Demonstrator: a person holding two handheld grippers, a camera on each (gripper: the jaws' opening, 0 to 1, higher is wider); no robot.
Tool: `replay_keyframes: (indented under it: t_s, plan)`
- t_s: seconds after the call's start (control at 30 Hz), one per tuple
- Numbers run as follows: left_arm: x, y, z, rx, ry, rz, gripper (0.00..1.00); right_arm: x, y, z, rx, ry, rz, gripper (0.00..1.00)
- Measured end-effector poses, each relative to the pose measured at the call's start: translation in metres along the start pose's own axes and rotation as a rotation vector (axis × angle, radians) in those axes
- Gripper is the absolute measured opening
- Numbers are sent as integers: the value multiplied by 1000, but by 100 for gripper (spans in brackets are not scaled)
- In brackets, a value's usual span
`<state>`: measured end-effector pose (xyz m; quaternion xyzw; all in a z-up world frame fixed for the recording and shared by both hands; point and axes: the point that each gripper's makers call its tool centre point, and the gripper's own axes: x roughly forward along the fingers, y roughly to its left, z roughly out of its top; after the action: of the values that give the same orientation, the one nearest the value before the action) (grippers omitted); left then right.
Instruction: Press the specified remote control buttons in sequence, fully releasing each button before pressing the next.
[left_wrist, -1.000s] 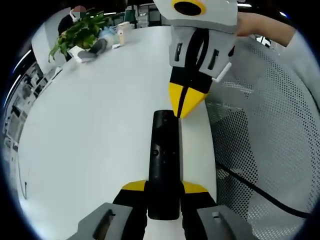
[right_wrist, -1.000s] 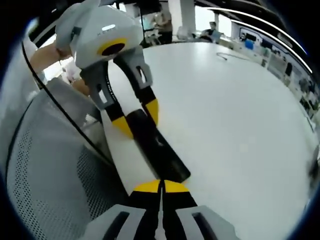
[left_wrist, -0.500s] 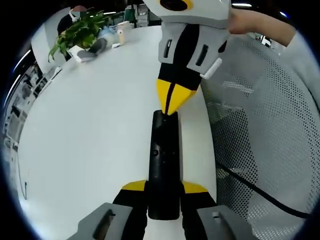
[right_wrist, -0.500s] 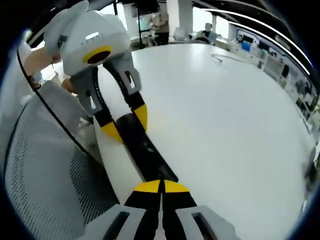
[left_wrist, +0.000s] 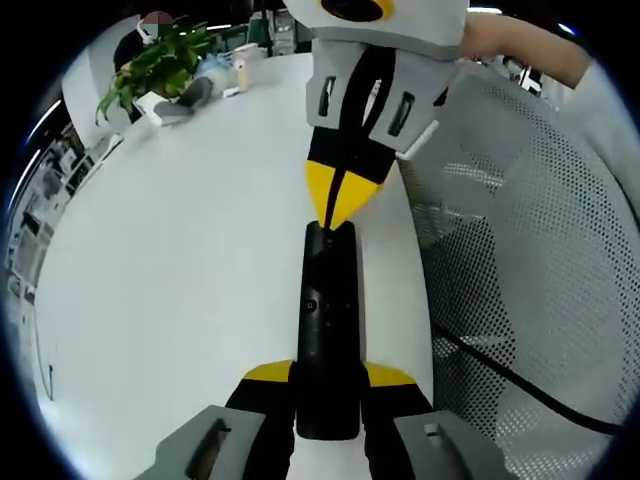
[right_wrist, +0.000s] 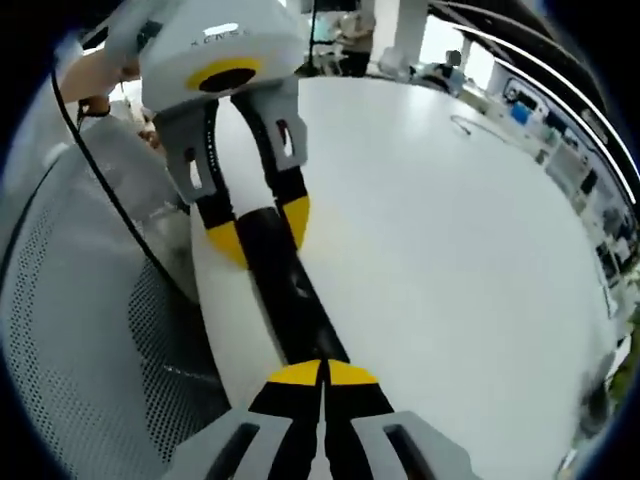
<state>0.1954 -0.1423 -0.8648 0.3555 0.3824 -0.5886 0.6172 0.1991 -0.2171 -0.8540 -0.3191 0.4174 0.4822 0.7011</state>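
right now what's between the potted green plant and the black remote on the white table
Bare white table in the left gripper view: nothing lies between the potted green plant and the black remote, gripped by the left gripper.

slim black remote control (left_wrist: 327, 330) – flat, lengthwise – on white table (left_wrist: 180, 260).

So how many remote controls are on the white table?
1. The black remote control lies near the white table's edge, clamped at one end by the left gripper, with the closed right gripper at its other end.
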Motion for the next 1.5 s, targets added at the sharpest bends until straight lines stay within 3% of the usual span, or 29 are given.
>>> replay_keyframes:
  t_s: [0.33, 0.57, 1.5]
  plan:
    - [0, 0, 0, 8, -25, -9, 24, 1, -2, -1, -13, 80, 41, 0]
    - [0, 0, 1, 1, -28, -12, 24, 1, -2, -1, 30, 63, 56, 0]
    - [0, 0, 0, -3, -32, -1, 24, -6, -6, -2, 9, 17, 17, 0]
